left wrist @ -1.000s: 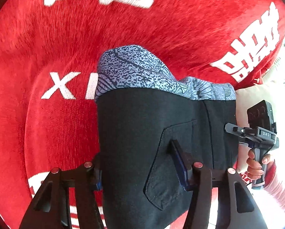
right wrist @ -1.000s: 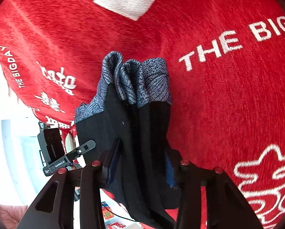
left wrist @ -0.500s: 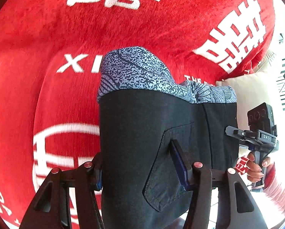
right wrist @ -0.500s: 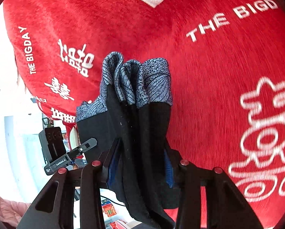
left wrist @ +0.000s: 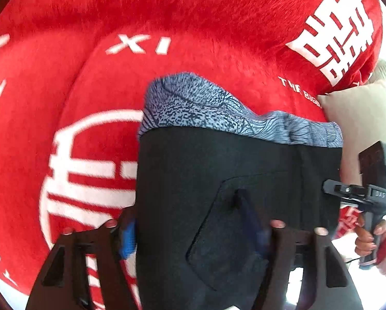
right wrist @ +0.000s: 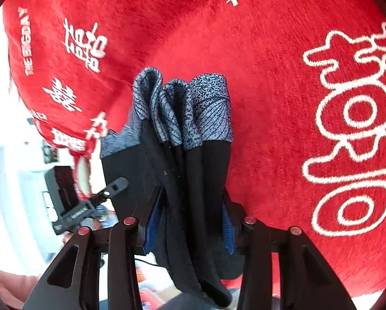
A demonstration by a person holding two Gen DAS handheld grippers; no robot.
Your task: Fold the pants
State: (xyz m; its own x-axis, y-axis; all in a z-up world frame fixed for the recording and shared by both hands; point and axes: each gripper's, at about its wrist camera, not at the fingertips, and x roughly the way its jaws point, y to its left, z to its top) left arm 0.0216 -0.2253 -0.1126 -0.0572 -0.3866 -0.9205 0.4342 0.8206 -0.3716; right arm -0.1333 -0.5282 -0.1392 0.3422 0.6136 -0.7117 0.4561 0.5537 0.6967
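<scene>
While both grippers, left point(left wrist: 193, 222) and right point(right wrist: 190, 219), pinch the pants point(left wrist: 218, 180), left jaws just widening, carrying proceeds; lowering toward twelve o'clock on the blanket point(right wrist: 270, 103) follows.

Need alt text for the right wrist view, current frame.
Black pants with a blue-grey patterned cuff hang bunched between the right gripper fingers, above a red blanket printed with white characters. At left, the left gripper holds the same garment.
</scene>
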